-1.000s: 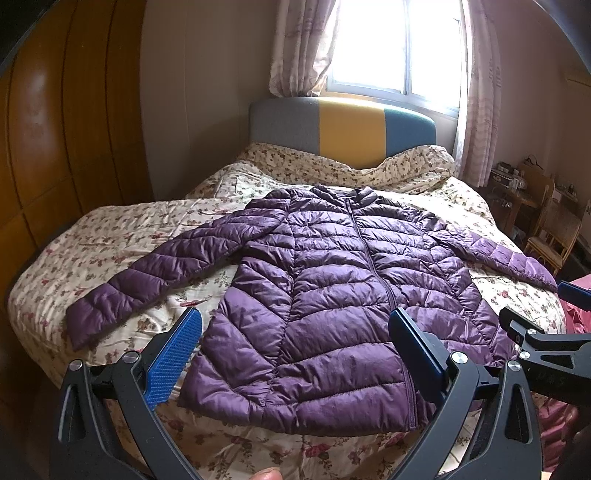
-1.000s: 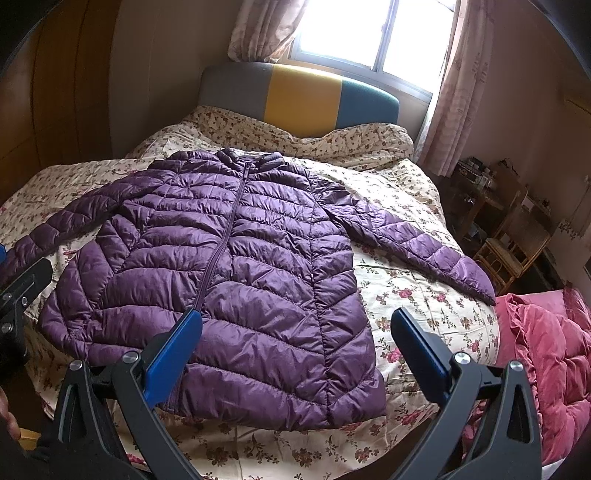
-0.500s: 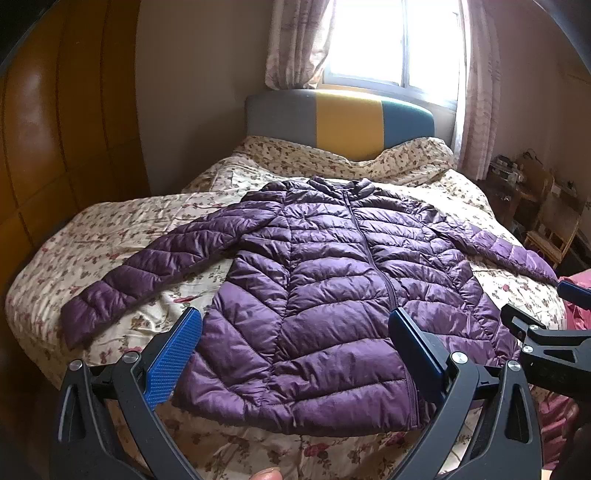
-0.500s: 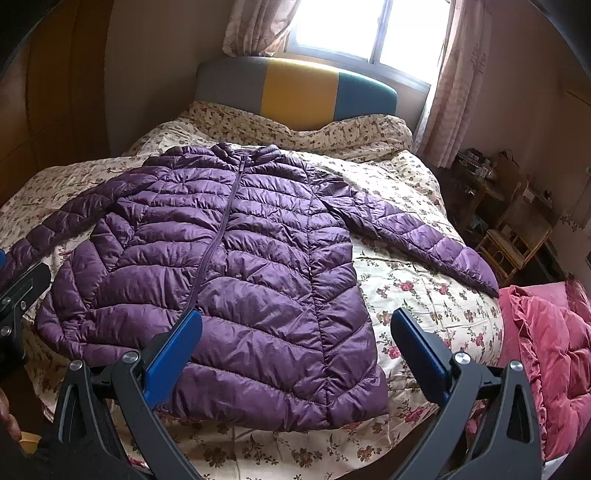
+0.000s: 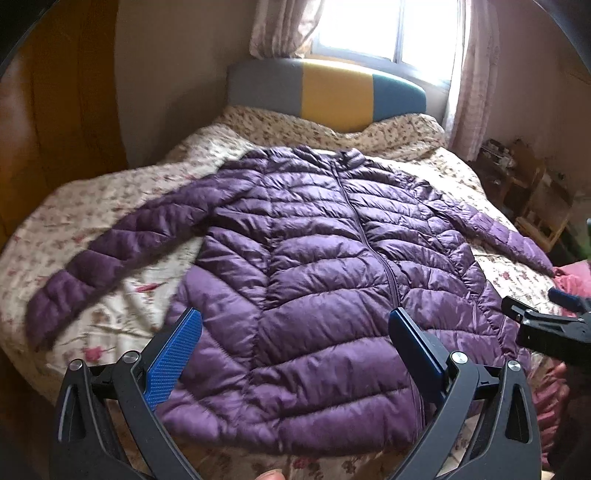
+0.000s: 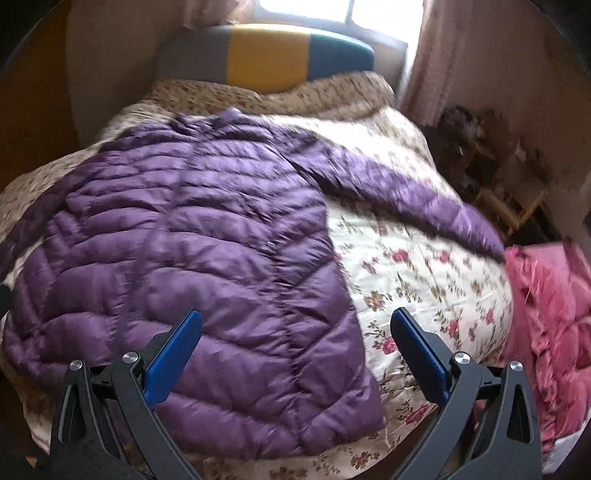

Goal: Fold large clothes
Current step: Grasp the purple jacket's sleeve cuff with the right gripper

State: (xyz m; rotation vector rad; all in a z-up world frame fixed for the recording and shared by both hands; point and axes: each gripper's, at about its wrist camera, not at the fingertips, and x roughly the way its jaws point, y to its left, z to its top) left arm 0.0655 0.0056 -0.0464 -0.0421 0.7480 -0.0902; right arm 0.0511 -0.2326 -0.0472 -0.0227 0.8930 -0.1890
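a purple jacket (image 5: 314, 266) lies flat, zipped and face up on the flowered bedspread (image 5: 92, 206), both sleeves spread out to the sides. the left wrist view alone shows the whole left sleeve (image 5: 110, 251) and the striped headboard (image 5: 325, 92) under a bright window (image 5: 388, 29). the right wrist view, blurred, alone shows the full right sleeve (image 6: 413, 199) reaching toward a pink quilt (image 6: 546, 295) at the bed's edge. the left gripper (image 5: 295, 332) hangs over the hem with fingers spread, holding nothing. the right gripper (image 6: 295, 332) is likewise spread wide, over the jacket's right hem corner.
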